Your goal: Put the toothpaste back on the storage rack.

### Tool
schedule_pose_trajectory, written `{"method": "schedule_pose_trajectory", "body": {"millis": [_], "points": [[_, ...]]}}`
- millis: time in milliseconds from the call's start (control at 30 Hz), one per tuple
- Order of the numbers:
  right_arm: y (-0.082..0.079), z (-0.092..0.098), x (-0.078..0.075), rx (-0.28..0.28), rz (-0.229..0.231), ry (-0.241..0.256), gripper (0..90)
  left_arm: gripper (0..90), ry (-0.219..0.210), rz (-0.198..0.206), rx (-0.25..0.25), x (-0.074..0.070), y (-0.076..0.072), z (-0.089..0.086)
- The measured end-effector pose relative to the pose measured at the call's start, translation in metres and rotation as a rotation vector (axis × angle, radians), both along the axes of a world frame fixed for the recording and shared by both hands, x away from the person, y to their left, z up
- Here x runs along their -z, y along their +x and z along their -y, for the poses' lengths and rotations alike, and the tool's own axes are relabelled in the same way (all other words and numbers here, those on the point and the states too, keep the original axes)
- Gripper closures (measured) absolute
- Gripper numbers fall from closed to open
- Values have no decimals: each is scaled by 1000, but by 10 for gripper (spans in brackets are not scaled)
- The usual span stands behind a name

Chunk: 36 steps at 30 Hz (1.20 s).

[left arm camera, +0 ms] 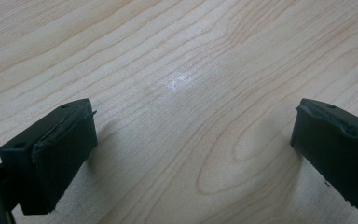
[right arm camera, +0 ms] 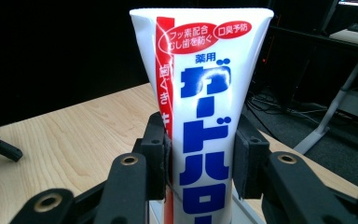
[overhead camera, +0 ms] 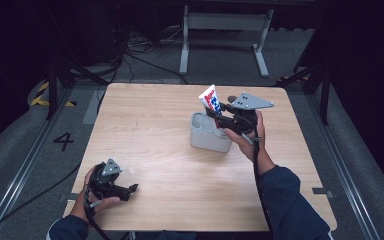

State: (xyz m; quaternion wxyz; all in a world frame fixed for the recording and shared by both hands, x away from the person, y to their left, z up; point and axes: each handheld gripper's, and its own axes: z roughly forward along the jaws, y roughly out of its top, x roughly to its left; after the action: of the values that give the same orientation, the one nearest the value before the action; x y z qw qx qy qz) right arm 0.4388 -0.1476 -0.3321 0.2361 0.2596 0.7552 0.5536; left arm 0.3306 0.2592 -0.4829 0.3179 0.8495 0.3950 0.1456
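Item 1, toothpaste tube (right arm camera: 204, 140): white, with blue and red lettering. We hold it upright, flat crimped end up, directly over the grey cup. Its lower end appears to reach the cup's mouth, though we cannot tell how deep it sits.

Item 2, right gripper (overhead camera: 223, 114): jaws closed onto the tube's two sides at mid-body, pads pressed against the plastic. We judge the grip is taken there so the tube hangs straight and its lower end can enter the cup cleanly.

Item 3, grey cup (overhead camera: 207, 137): rounded plastic holder, standing upright on the table (overhead camera: 170, 165) right of centre. Contents: the tube's lower end at most; we see nothing else inside.

Item 4, left gripper (left arm camera: 193, 154): jaws spread wide, gripping nothing, bare wood between them. We rest it at the near left corner, well apart from the cup, presumably to keep it clear of the working hand.
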Motion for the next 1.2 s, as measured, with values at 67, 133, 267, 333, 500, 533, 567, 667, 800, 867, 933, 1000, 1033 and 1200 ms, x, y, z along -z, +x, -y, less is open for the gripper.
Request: {"method": "schedule_pose_trajectory", "body": {"millis": [67,133,267,333,500,533,567,667,800,867,933,1000,1033,1200], "points": [[3,0,1,-6,-2,0,641,8,-2,-3,-1,0,0,0],[5,-1,2,-10,2,-5,641,8,-1,-1,3,0,0,0],[11,-1,5,-20,4,-15,642,10,-5,-4,0,0,0,0],[14,0,6,-18,2,-17,642,11,-5,-5,0,0,-1,0],[20,1,9,-13,-6,-15,641,10,-1,0,3,0,0,0],[21,1,10,-11,-9,-17,641,11,-2,1,5,0,0,0],[22,1,11,-10,-8,-20,641,11,-2,1,4,0,0,0],[27,2,13,2,-16,-29,640,12,-8,3,4,0,0,0],[32,4,16,16,-26,-30,639,13,-7,1,1,0,-1,0],[35,6,18,10,-34,-15,638,13,-6,0,0,0,-1,0],[36,6,18,7,-36,-9,637,15,-3,-2,0,0,-1,0],[36,5,18,5,-33,-17,637,15,-1,-1,-1,0,-1,0],[36,4,19,4,-31,-20,637,15,-3,-1,-1,0,-1,0],[38,0,22,-4,-39,-43,634,14,-4,-1,1,0,-1,0]]}}
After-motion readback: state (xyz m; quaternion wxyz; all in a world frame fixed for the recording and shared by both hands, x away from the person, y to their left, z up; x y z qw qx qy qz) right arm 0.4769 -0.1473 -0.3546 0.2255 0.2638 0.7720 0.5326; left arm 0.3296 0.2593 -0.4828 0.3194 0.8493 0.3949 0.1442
